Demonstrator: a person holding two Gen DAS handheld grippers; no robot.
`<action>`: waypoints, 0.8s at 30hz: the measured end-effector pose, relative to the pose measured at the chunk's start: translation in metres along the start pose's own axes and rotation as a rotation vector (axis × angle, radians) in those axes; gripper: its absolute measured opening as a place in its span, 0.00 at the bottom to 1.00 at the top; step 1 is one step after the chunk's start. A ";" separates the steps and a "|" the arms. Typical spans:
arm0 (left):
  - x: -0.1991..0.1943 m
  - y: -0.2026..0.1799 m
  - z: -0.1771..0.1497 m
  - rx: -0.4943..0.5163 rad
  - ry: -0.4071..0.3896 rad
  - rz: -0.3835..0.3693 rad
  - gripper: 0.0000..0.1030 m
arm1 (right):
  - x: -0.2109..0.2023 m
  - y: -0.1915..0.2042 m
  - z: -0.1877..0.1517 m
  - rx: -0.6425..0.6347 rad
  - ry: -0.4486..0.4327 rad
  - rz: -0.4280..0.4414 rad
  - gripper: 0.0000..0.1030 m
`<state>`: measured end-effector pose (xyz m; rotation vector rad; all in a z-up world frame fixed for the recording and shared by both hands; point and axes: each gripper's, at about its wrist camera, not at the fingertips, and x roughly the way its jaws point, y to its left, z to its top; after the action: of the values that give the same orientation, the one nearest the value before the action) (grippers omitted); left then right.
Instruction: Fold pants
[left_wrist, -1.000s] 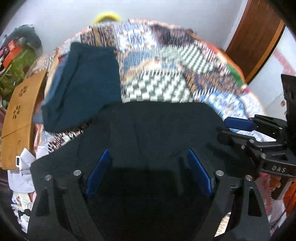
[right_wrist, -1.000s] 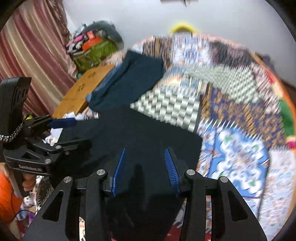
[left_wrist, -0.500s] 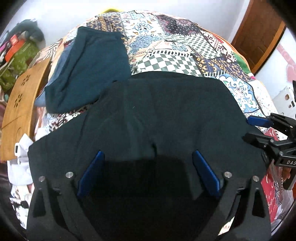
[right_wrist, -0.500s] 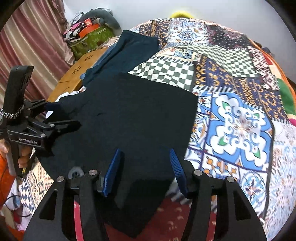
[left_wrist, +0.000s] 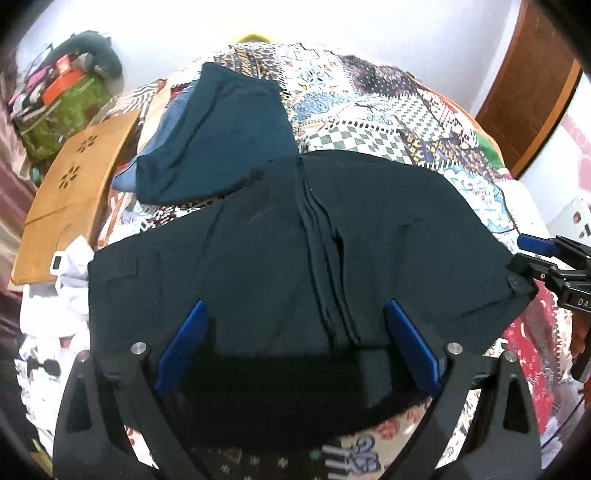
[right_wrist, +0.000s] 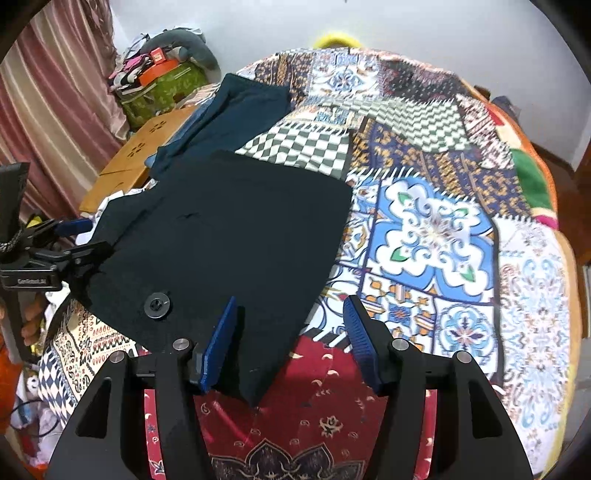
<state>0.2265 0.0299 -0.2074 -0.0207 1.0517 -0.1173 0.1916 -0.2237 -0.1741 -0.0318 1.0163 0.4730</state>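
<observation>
Black pants (left_wrist: 295, 236) lie spread flat on a patchwork bedspread (left_wrist: 388, 110), waistband toward me, the fly seam down the middle. My left gripper (left_wrist: 295, 350) is open over the waistband, blue pads on each side of the fly, holding nothing. In the right wrist view the pants (right_wrist: 229, 236) show a black button near the waistband. My right gripper (right_wrist: 291, 343) is open over the near corner of the pants. The right gripper (left_wrist: 532, 254) also appears at the pants' right corner in the left wrist view; the left gripper (right_wrist: 79, 240) appears at their left edge in the right wrist view.
A folded teal garment (left_wrist: 218, 136) lies on the bed beyond the pants, touching their far edge. A wooden board (left_wrist: 70, 188) and white cloth (left_wrist: 48, 295) sit at the left. A green bag pile (right_wrist: 162, 85) stands by the curtain. A wooden door (left_wrist: 524, 88) is far right.
Both grippers have pulled back toward me and apart. More of the pants now shows, lying flatter, with the fly seam and button visible. The jaws stay open.
</observation>
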 end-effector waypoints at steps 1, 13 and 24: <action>-0.005 0.003 -0.002 -0.009 -0.011 0.007 0.95 | -0.004 0.002 0.002 -0.002 -0.013 0.000 0.54; -0.052 0.107 -0.032 -0.362 -0.086 -0.009 0.95 | -0.017 0.067 0.036 -0.133 -0.145 0.039 0.59; -0.011 0.177 -0.112 -0.698 0.094 -0.223 0.95 | 0.042 0.117 0.026 -0.282 -0.048 0.004 0.59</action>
<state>0.1396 0.2114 -0.2663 -0.7707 1.1385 0.0526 0.1849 -0.0970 -0.1725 -0.2695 0.8969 0.6156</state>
